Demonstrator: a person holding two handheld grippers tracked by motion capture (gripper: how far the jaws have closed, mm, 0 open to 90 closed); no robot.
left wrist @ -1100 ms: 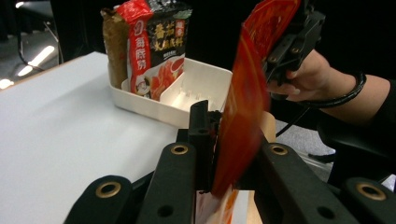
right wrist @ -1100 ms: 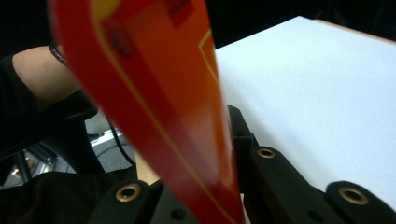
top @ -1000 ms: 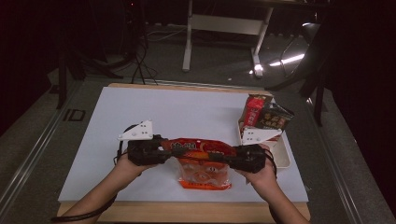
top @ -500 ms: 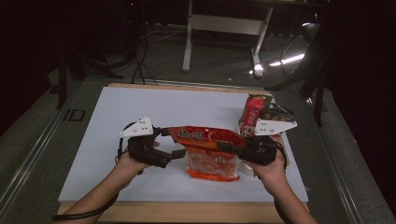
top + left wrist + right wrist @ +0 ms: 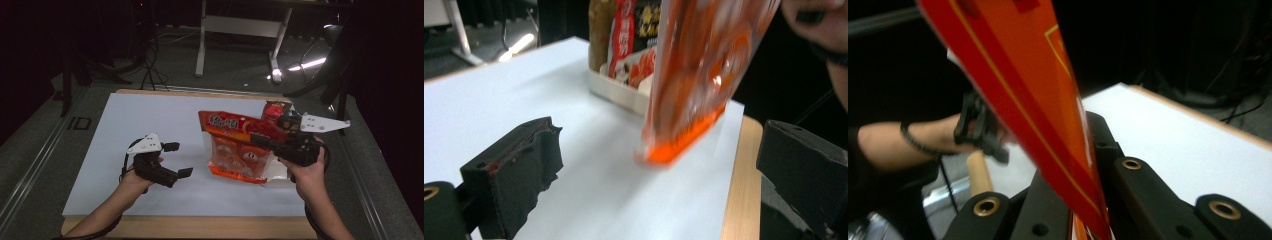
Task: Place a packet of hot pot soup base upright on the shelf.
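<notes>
Orange snack bag (image 5: 240,145) hangs tilted above the white table (image 5: 125,130), right of centre, its lower edge close to the surface; contact cannot be confirmed. Right gripper (image 5: 280,142), at 3 o'clock on the table, has its 2 jaws clamped on the bag's upper edge; in the right gripper view the orange film (image 5: 1038,100) runs pinched between them. Left gripper (image 5: 177,160), at 8 o'clock, jaws wide apart, holds nothing, well apart from the bag. White tray (image 5: 616,92) with other packets sits behind the bag.

Orange-red snack bag (image 5: 239,147) lifted off table, hanging tilted, top edge pinched, near white tray (image 5: 619,92)
</notes>
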